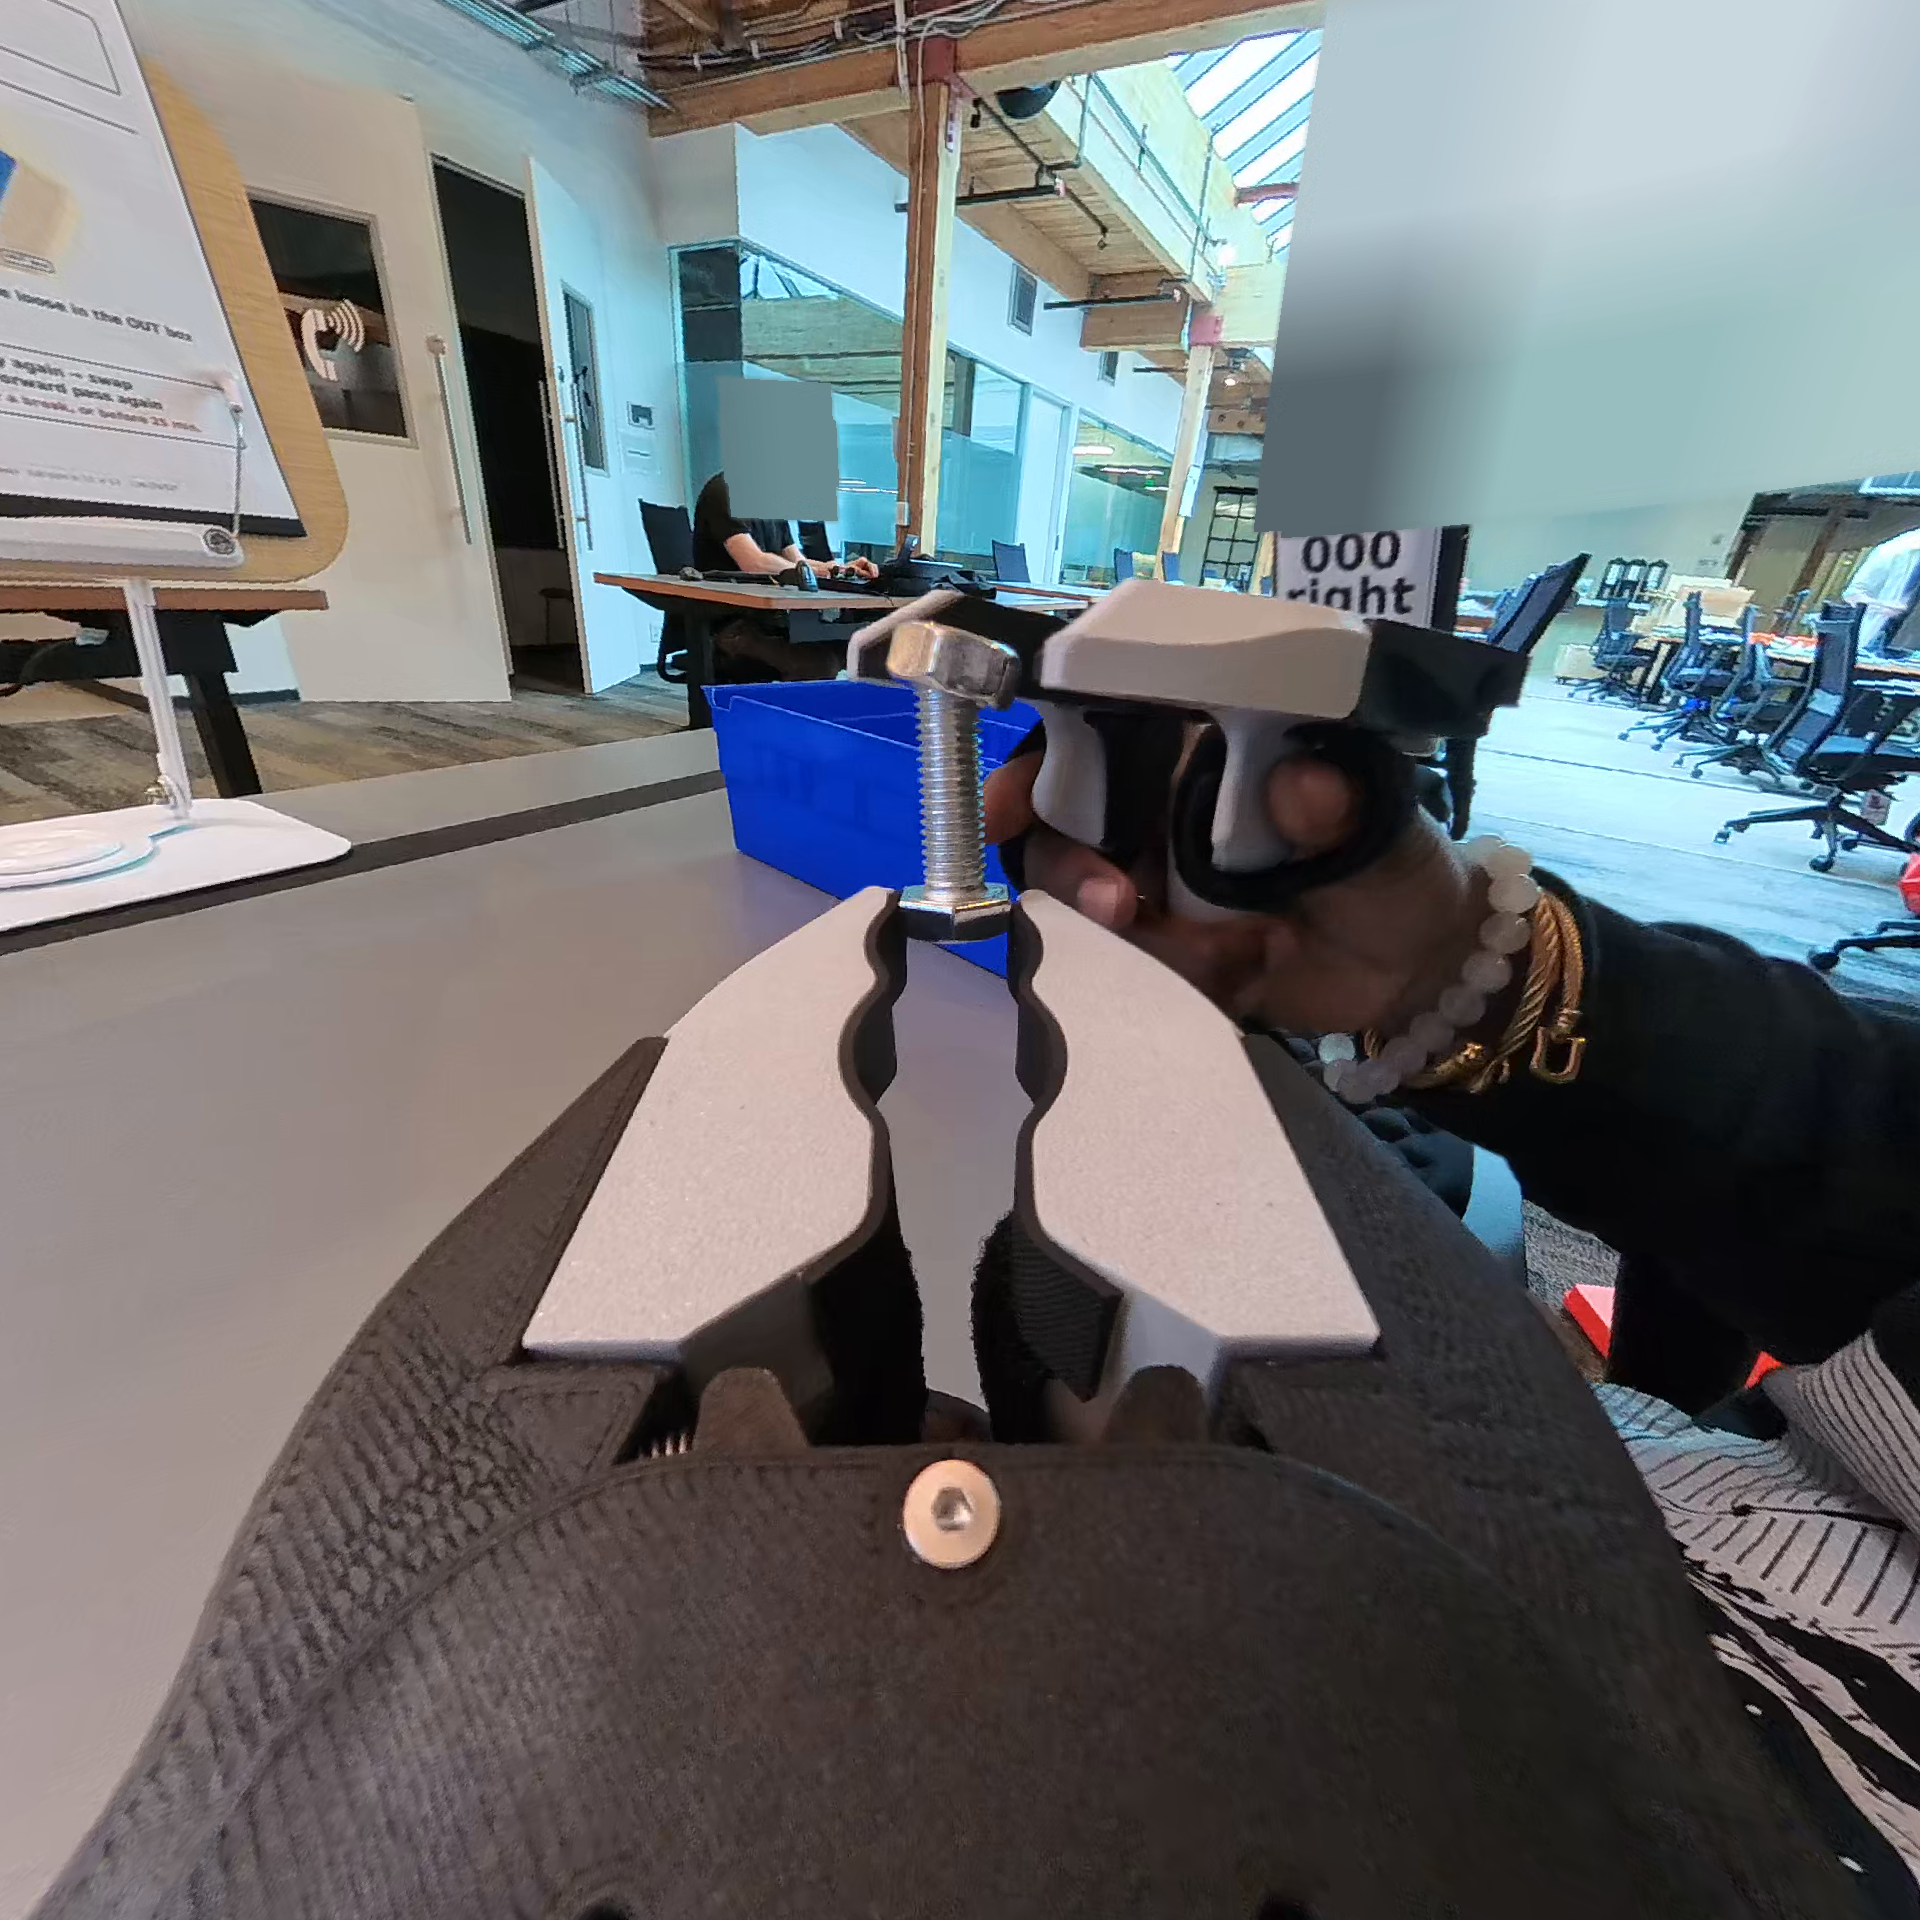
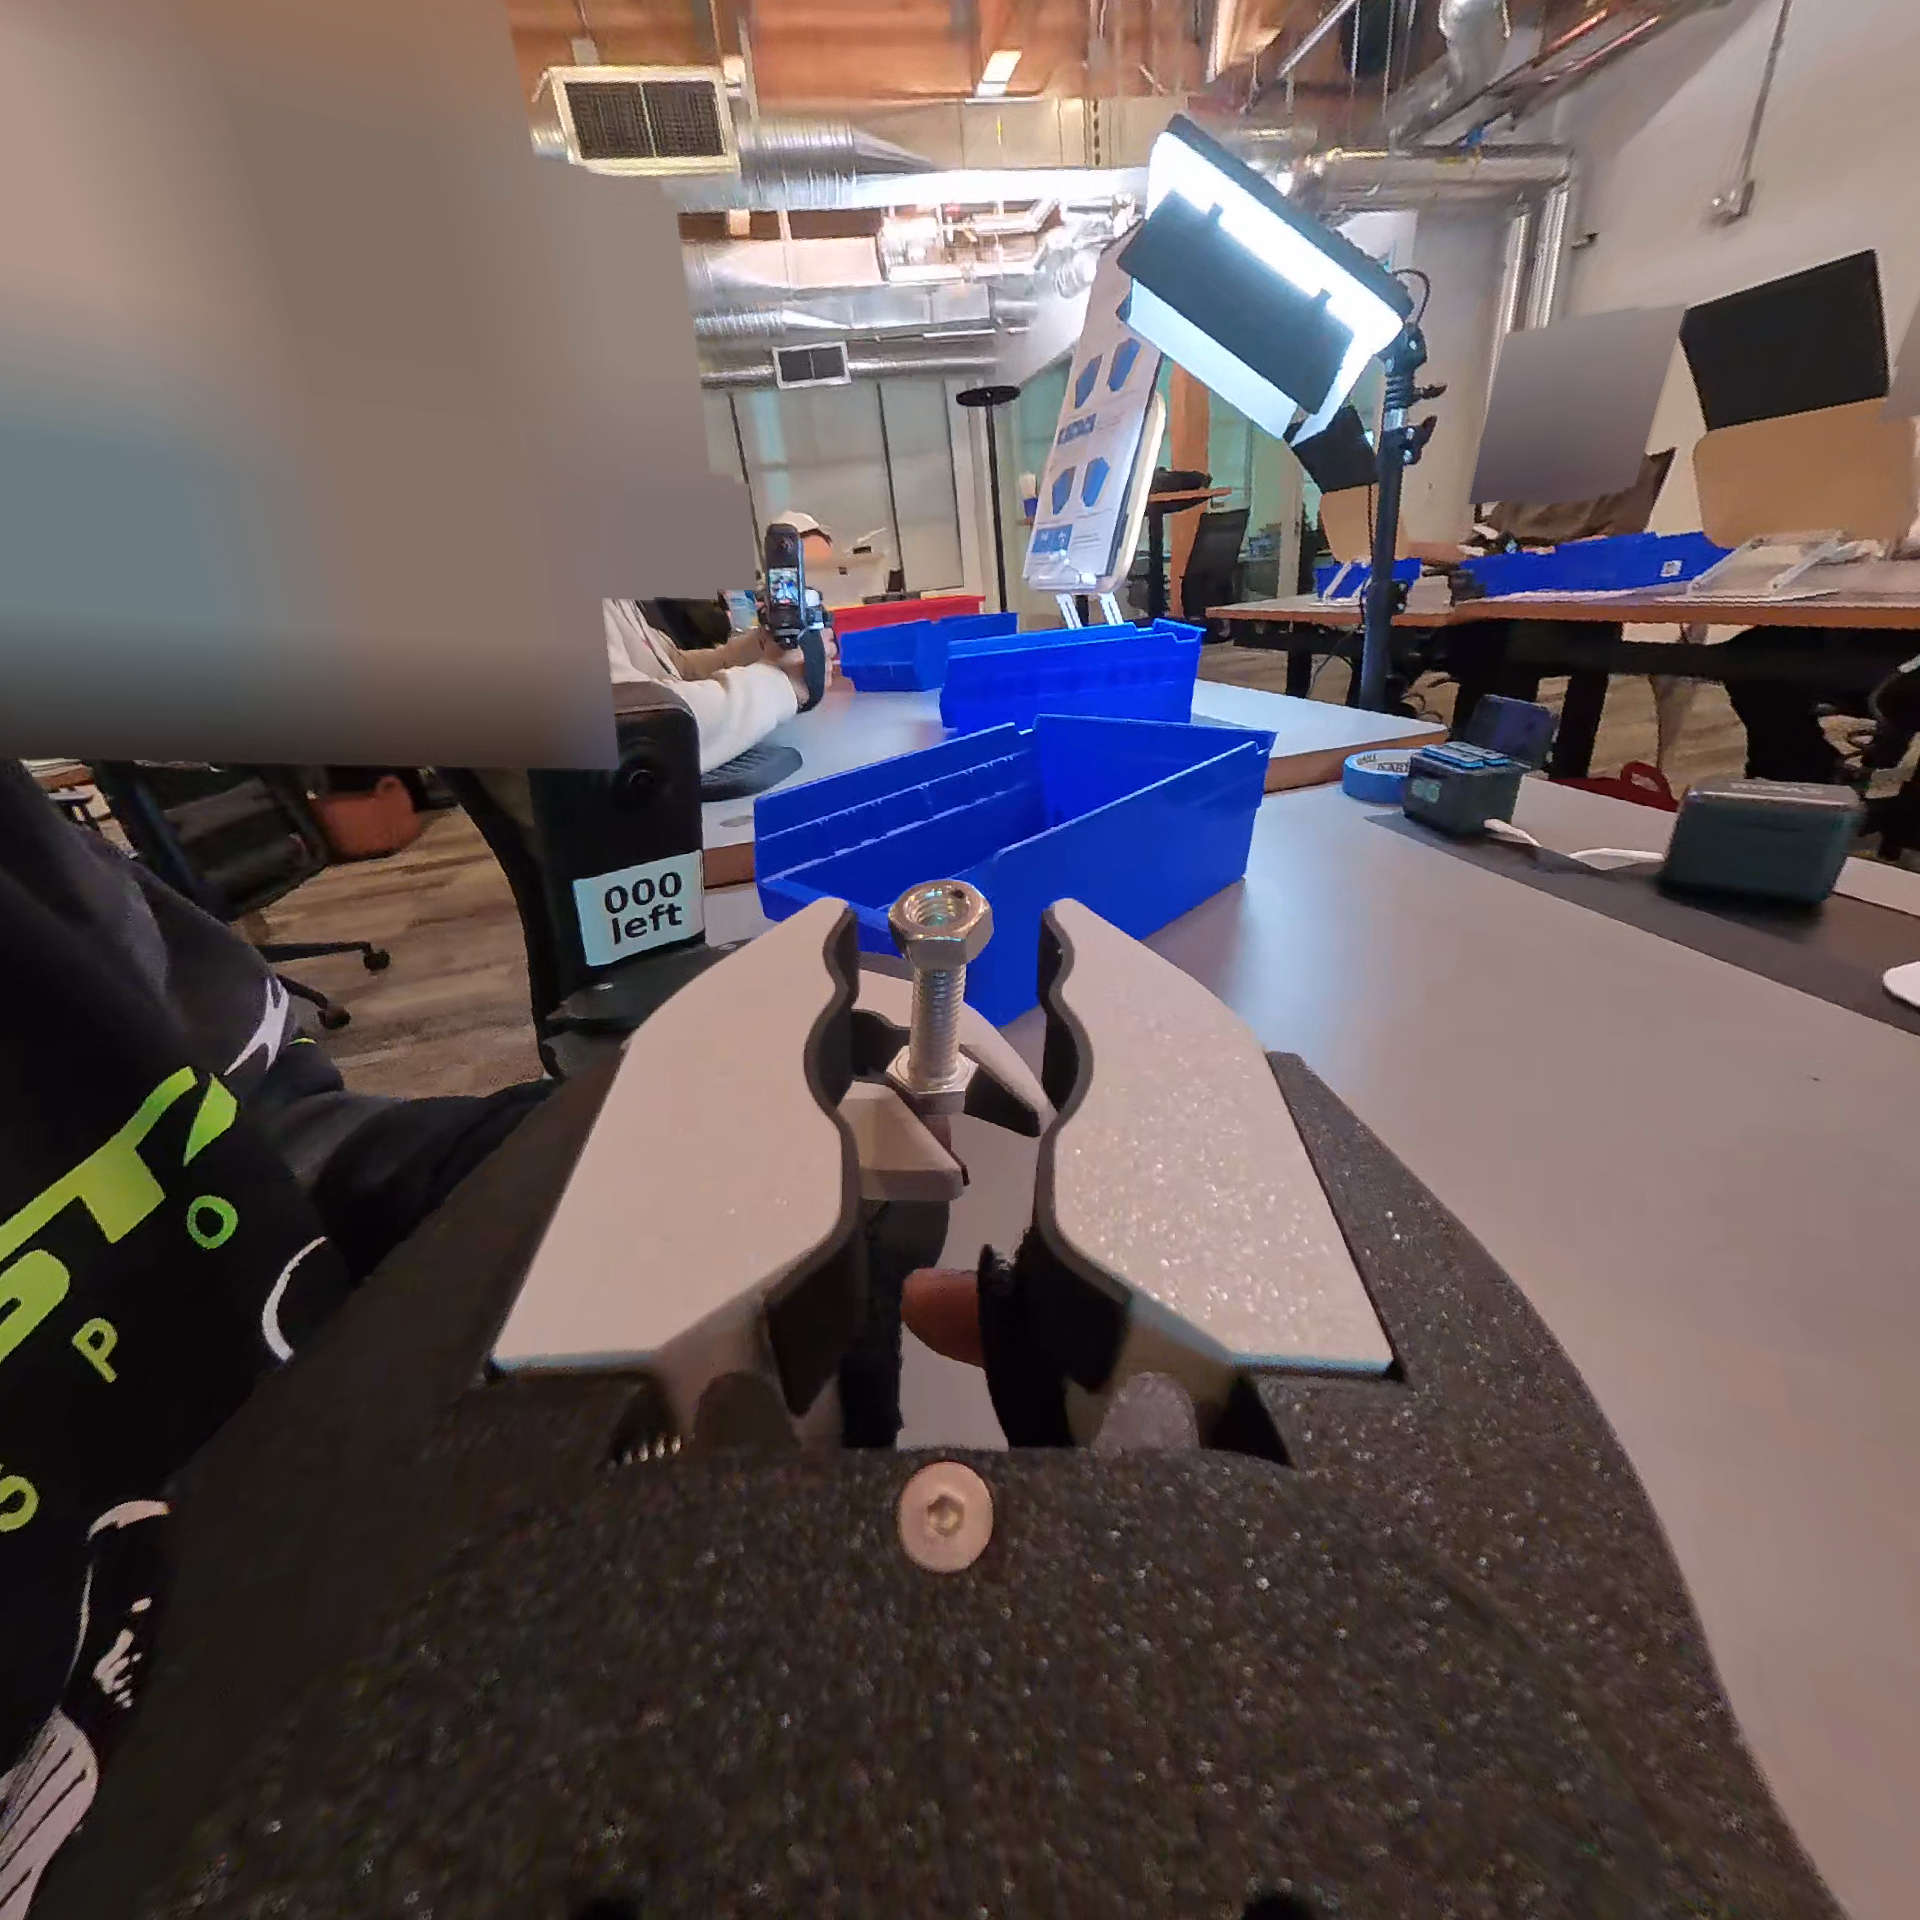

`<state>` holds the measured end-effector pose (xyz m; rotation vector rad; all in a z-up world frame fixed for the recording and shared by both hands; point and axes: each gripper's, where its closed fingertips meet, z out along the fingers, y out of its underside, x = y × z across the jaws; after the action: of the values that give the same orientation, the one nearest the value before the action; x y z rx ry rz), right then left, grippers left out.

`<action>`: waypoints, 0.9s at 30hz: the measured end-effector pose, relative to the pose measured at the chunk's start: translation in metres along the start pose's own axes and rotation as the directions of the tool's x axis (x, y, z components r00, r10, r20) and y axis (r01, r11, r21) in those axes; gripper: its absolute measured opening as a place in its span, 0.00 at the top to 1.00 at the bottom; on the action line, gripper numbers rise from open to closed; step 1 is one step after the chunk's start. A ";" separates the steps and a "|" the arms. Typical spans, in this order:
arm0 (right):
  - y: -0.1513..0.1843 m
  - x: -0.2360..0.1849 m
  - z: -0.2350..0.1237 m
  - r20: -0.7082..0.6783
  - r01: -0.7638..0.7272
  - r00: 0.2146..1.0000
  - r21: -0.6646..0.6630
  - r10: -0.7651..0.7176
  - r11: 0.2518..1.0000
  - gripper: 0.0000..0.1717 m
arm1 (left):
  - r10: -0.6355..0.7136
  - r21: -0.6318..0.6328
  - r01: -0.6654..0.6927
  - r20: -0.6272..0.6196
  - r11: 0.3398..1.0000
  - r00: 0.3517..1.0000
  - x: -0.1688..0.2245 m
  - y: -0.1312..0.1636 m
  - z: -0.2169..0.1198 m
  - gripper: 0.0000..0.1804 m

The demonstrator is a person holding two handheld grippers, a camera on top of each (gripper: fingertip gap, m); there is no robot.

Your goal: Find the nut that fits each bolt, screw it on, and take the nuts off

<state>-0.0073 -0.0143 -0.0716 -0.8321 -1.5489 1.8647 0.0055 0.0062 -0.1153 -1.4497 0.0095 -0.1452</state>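
A silver bolt point(image 1: 951, 790) stands upright above the grey table point(image 1: 416, 1039), head up. A thin hex nut point(image 1: 953, 920) sits on its lower end. My left gripper point(image 1: 953, 927) is shut on that nut, both pads pressing its flats. My right gripper point(image 1: 961, 655) comes in from the right at the bolt's head. In the right wrist view the head point(image 2: 940, 920) stands between my right gripper's point(image 2: 948, 935) fingertips with a gap on each side, so it is open. Below it, the nut point(image 2: 935, 1081) shows in the left gripper's point(image 2: 940, 1103) tips.
A blue bin point(image 1: 831, 790) stands just behind the bolt, also in the right wrist view point(image 2: 1143, 831). More blue bins point(image 2: 1070, 675) are farther back. A sheet on a white stand point(image 1: 104, 364) is at the left. A tape roll point(image 2: 1377, 774) and dark cases point(image 2: 1761, 836) lie at the right. There is about 4 cm between the tips of the two grippers.
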 end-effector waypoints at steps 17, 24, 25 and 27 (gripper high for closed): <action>0.005 -0.006 -0.005 0.052 0.069 0.997 -0.174 -0.061 0.982 0.89 | 0.106 -0.042 -0.105 0.021 0.994 0.994 0.004 0.005 0.001 0.90; 0.008 -0.010 -0.014 0.162 0.075 0.986 -0.312 -0.025 0.947 0.89 | 0.135 -0.067 -0.136 -0.022 0.988 0.991 0.011 0.009 0.002 0.90; 0.009 -0.009 -0.014 0.157 0.071 0.987 -0.320 -0.022 0.945 0.89 | 0.138 -0.070 -0.139 -0.012 0.988 0.990 0.011 0.009 0.003 0.90; 0.009 -0.007 -0.013 0.124 0.066 0.992 -0.320 -0.027 0.945 0.89 | 0.126 -0.071 -0.125 0.013 0.990 0.992 0.008 0.009 0.003 0.90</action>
<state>0.0065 -0.0131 -0.0810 -0.8280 -1.9687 1.6750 0.0143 0.0095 -0.1229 -1.5159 0.0919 -0.0289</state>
